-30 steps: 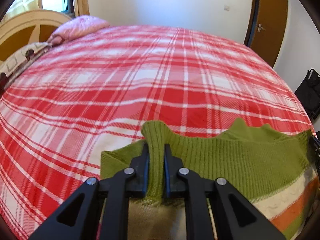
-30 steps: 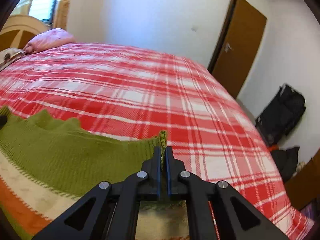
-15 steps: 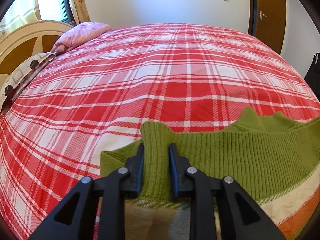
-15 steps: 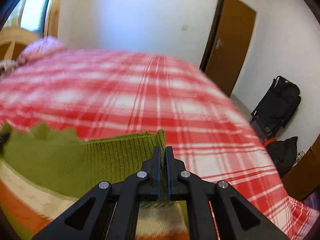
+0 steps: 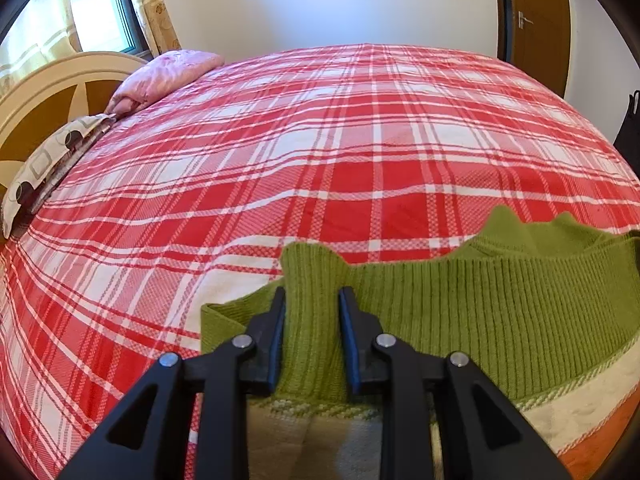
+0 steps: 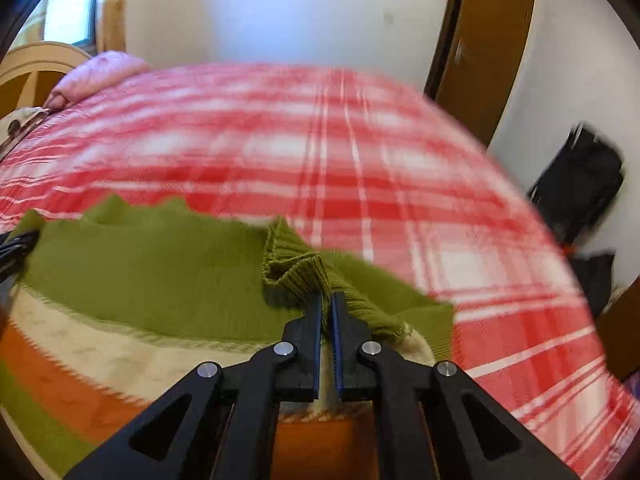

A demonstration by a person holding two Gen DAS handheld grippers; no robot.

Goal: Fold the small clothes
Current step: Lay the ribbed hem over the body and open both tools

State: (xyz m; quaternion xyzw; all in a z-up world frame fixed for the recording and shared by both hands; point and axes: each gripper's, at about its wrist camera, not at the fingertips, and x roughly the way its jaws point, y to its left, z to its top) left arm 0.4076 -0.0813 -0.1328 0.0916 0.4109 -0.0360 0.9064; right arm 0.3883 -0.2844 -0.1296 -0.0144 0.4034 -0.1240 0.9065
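A small knitted sweater (image 5: pixel 480 312) in green with cream and orange stripes lies on a red plaid bedspread (image 5: pixel 320 152). My left gripper (image 5: pixel 312 300) is open, its jaws standing either side of an upright fold of the green hem. In the right wrist view the sweater (image 6: pixel 140 272) spreads to the left, and my right gripper (image 6: pixel 327 300) is shut on a bunched piece of its green ribbed hem, lifted above the rest. This view is blurred by motion.
A pink pillow (image 5: pixel 164 76) and a patterned pillow (image 5: pixel 52 160) lie by the cream headboard (image 5: pixel 48 92) at the far left. A brown door (image 6: pixel 480 52) stands beyond the bed. Black bags (image 6: pixel 580 184) sit on the floor to the right.
My left gripper has opened around the hem fold it was pinching. My right gripper, still shut on the hem, has moved left and forward, bunching the green edge over the sweater.
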